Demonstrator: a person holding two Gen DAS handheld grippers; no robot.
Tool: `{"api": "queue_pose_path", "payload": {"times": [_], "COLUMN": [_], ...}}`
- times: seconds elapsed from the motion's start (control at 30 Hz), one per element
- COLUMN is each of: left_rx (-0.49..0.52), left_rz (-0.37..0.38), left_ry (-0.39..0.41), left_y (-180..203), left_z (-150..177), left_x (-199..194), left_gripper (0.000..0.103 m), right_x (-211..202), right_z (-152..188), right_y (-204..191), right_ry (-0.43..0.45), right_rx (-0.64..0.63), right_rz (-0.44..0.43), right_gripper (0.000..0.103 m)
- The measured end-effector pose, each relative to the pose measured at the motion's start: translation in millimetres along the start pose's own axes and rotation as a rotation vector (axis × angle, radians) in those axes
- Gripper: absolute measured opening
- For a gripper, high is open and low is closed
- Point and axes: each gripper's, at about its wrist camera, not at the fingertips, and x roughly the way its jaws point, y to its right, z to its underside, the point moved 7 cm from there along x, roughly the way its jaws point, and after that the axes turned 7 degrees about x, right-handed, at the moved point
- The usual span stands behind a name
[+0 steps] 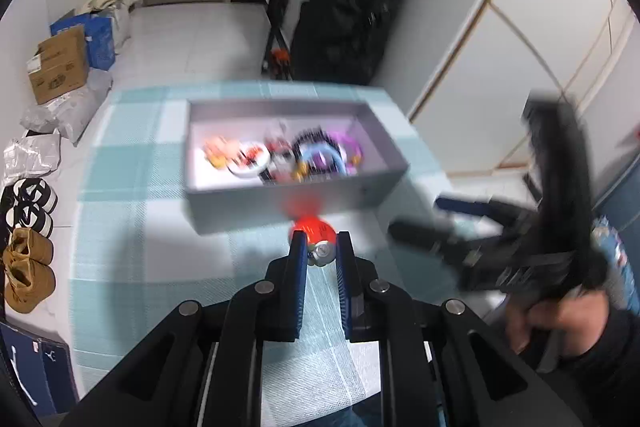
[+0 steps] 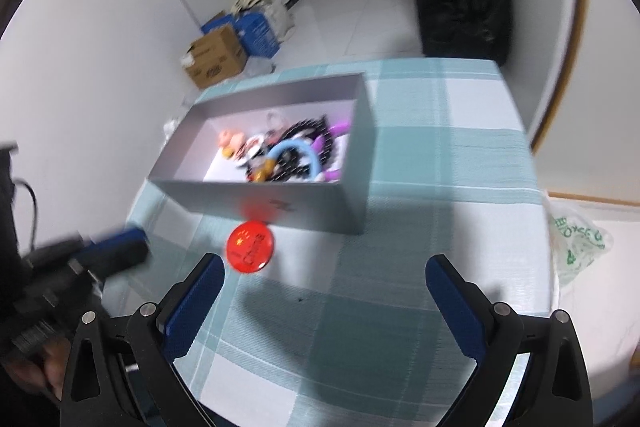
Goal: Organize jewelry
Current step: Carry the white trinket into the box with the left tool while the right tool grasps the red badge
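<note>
One red badge [image 1: 314, 231] clamped in left hand-held gripper [image 1: 320, 247] before grey box [image 1: 280, 205], right hand-held gripper [image 2: 324, 275] agape beside it.

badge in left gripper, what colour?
Red badge with yellow stars; clearest in the right wrist view.

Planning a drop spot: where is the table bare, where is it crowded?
Bare: cloth right of the grey box, and between the right gripper fingers. Crowded: right half of the box, and its front, where the left gripper holds the red badge.
</note>
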Motion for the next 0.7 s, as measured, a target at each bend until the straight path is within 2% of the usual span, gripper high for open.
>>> {"api": "queue_pose_path", "payload": {"times": [0.23, 0.4, 0.5, 0.7], "left_rx": [-0.073, -0.111, -0.120, -0.132], "left_rz": [0.020, 0.023, 0.024, 0.025], "left_ry": [0.098, 0.125, 0.131, 0.137], "left_y": [-26, -42, -48, -54], "left_z": [-27, -32, -33, -33], "left_x": [-20, -28, -29, -35], "left_gripper": [0.010, 0.010, 0.010, 0.010], "right_x": [22, 40, 49, 63], "right_z": [8, 11, 12, 15], "right_y": [-30, -50, -60, -70], "right_ry": [-0.047, -0.069, -0.074, -0.078], "right_rx": [-0.103, -0.174, -0.216, -0.294], "right_rz": [-0.025, 0.000, 0.016, 0.079], "right_gripper": [0.086, 0.084, 0.064, 0.061]}}
